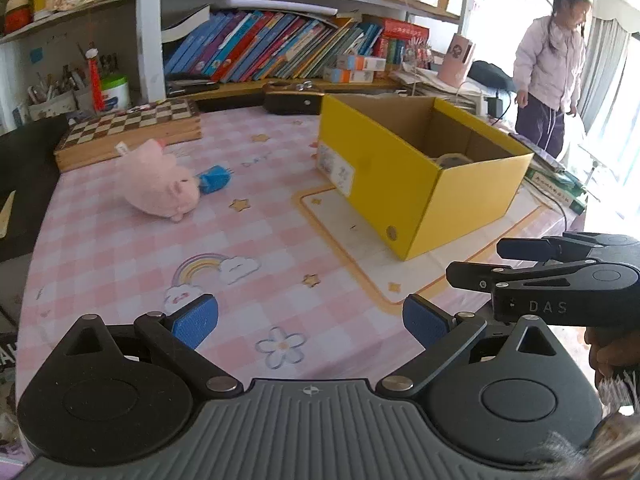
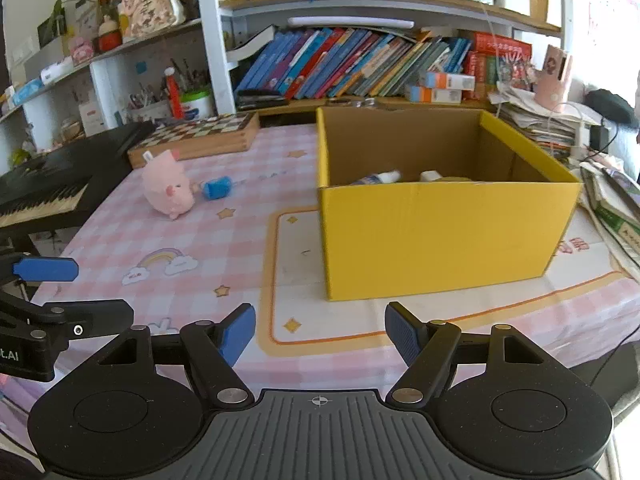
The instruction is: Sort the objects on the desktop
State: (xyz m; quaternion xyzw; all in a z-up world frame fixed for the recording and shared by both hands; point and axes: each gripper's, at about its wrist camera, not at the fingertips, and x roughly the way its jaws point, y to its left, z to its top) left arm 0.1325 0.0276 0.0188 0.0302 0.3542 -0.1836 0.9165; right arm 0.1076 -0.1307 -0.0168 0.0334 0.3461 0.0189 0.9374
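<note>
The yellow cardboard box (image 2: pixel 440 236) at centre right held a white bottle (image 2: pixel 378 178) and a second, half-hidden item. One pink plush pig (image 2: pixel 168 190) and one blue toy (image 2: pixel 218 188) lay at centre left — both grippers, left (image 1: pixel 310 320) and right (image 2: pixel 320 334), gaped apart, holding nothing.

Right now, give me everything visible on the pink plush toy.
The pink plush toy is a soft, fuzzy pig-like animal with a darker pink snout, lying on its side on the pink checked tablecloth. A white tag sticks up at its back end. It lies in front of the chessboard, a small blue object against its snout side. No gripper touches it.

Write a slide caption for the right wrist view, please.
Open right gripper faces yellow box; pink plush lies left.
</note>
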